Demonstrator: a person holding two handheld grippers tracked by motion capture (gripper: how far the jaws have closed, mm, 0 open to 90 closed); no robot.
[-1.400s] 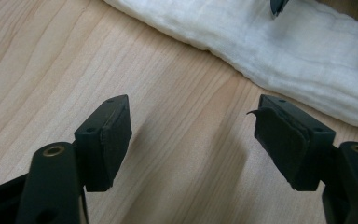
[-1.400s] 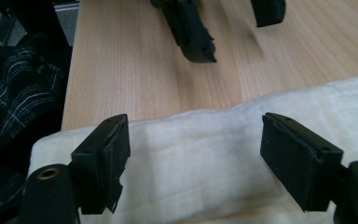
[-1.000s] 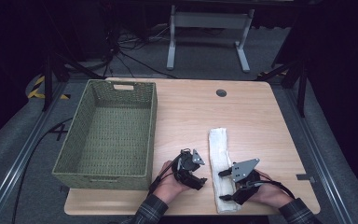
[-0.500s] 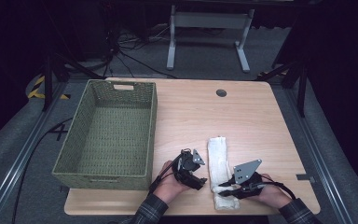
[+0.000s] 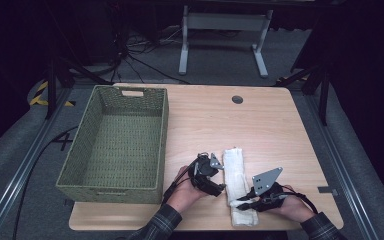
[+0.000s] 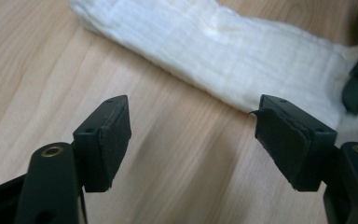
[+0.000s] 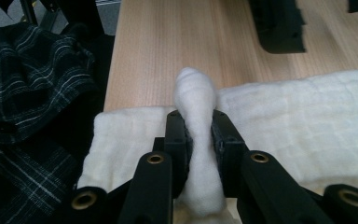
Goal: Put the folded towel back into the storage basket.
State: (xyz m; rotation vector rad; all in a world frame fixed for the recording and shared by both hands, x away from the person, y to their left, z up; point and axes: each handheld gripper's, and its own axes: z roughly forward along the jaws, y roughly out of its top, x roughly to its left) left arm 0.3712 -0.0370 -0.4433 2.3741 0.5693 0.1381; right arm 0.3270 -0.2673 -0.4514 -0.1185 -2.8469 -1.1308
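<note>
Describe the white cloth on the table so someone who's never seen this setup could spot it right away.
On the light wooden table, look right of the green woven basket, near the front edge between the person's two hands. The white cloth lies there folded into a long strip. It is the only soft white thing, and the right gripper pinches a fold of it.

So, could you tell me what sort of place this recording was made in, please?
Probably a lab or studio set up for recording, not a home: a bare wooden table on grey carpet, loose cables on the floor behind it, a metal stand, and dark surroundings.
</note>
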